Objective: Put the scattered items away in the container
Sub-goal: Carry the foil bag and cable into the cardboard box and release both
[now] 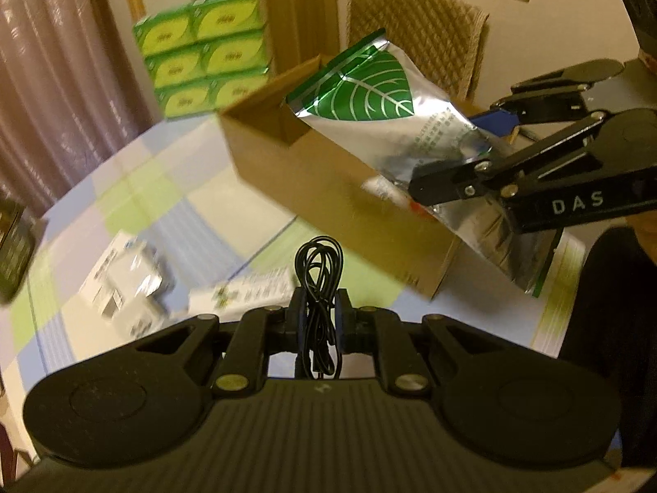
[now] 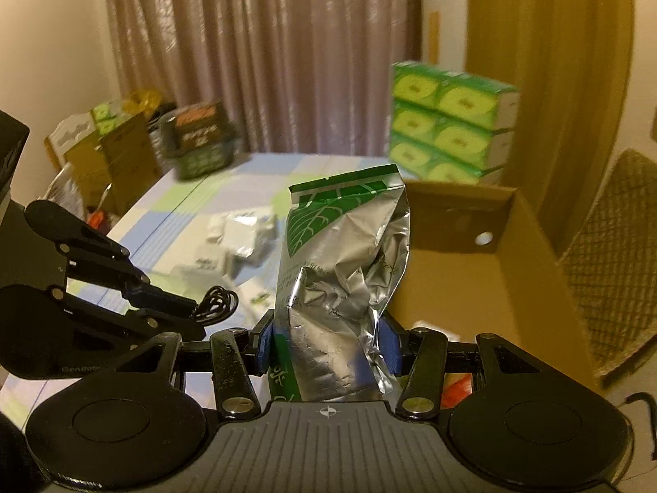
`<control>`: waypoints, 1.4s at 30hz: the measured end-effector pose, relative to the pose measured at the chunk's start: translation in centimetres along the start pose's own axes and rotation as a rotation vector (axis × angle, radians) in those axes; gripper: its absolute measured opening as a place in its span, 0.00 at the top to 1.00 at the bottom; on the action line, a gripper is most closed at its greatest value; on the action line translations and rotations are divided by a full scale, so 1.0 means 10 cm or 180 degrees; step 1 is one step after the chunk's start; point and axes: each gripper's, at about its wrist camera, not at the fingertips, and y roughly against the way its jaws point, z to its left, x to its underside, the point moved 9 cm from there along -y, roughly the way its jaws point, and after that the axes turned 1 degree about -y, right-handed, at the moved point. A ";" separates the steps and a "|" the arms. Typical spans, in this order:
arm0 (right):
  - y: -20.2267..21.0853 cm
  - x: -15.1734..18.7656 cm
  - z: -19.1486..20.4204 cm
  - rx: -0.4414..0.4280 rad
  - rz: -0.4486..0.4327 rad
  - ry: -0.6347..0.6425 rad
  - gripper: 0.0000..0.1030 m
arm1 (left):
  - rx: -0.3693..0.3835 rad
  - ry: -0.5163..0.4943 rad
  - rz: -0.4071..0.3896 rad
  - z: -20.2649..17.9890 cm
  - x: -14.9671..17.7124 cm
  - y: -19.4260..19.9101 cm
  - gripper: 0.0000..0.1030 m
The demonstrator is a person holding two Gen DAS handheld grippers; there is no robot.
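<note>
- The left claw (image 1: pixel 319 312) was clenched on a coiled black cable (image 1: pixel 319 279), which stood up in loops between its two blue pads, above the near part of the desk (image 1: pixel 135 189).
- The right claw (image 2: pixel 327 347) was clenched on a crinkled silver pouch (image 2: pixel 349 254) with a green leaf print, squeezing its lower half between the pads.
- From the left wrist view, the pouch (image 1: pixel 394 123) hung tilted over the open cardboard box (image 1: pixel 312 172), its top over the opening and its bottom edge out past the box's near wall.
- The box (image 2: pixel 492 271) stood on the desk with its flaps open; something white and something red-orange lay on its floor, too blurred to name.
- White packets (image 1: pixel 123 283) and a long white carton (image 1: pixel 250 291) lay loose on the checked cloth toward the desk's left side, apart from the box.
- A stack of green tissue boxes (image 1: pixel 205 49) stood at the far edge of the desk, behind the box.
- A dark basket (image 2: pixel 201 139) sat near the far left corner.
</note>
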 end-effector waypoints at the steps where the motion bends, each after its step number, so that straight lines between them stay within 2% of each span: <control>1: 0.04 -0.04 -0.08 0.0034 -0.0025 -0.0017 0.54 | 0.0014 -0.0007 -0.0027 -0.04 -0.08 -0.01 0.90; 10: 0.17 -0.20 -0.77 0.0328 -0.0045 -0.0107 0.54 | 0.0166 0.0019 -0.0234 -0.37 -0.70 -0.14 0.90; 20: 0.04 -0.20 -1.43 0.0499 0.0045 -0.0223 0.54 | 0.0336 0.0394 -0.0412 -0.54 -1.19 -0.49 0.90; 29: -0.17 -0.17 -1.61 0.0471 0.0126 -0.0235 0.54 | 0.0197 0.0568 -0.0338 -0.56 -1.23 -0.88 0.90; 31: -0.22 -0.17 -1.64 0.0452 0.0132 -0.0243 0.54 | 0.0194 0.0611 -0.0315 -0.53 -1.20 -0.93 0.83; 42: -0.34 -0.16 -1.65 0.0425 0.0173 -0.0248 0.54 | 0.0093 0.0597 -0.0335 -0.38 -0.98 -0.85 0.77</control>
